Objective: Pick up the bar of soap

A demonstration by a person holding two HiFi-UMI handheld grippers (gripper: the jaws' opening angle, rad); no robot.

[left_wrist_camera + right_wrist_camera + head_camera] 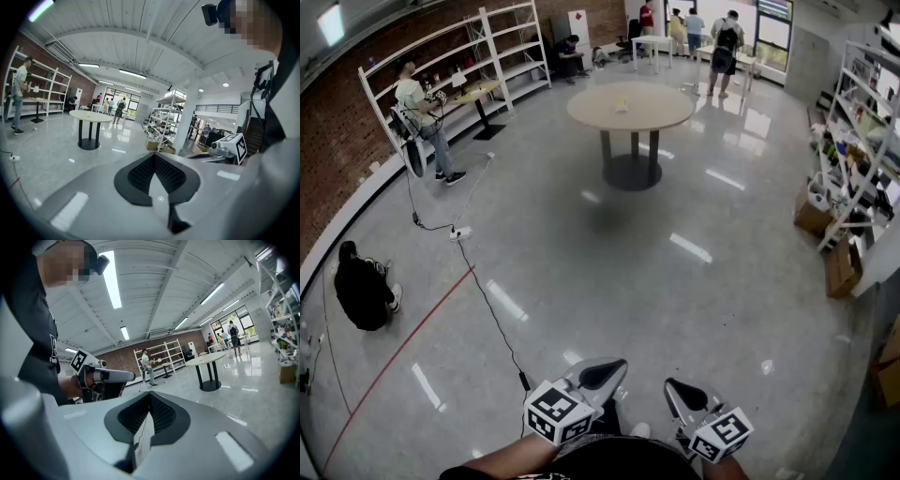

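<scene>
A small pale yellow thing lies on the round beige table far ahead; it is too small to identify. Both grippers are held low, close to the person's body, far from the table. My left gripper is shut with nothing between its jaws, and its own view shows the pads meeting. My right gripper is shut and empty too, its pads together. Each gripper view shows the table in the distance.
A black cable and power strip lie on the grey floor at left, beside a red line. One person crouches, another stands by white shelves. Shelves and cardboard boxes line the right.
</scene>
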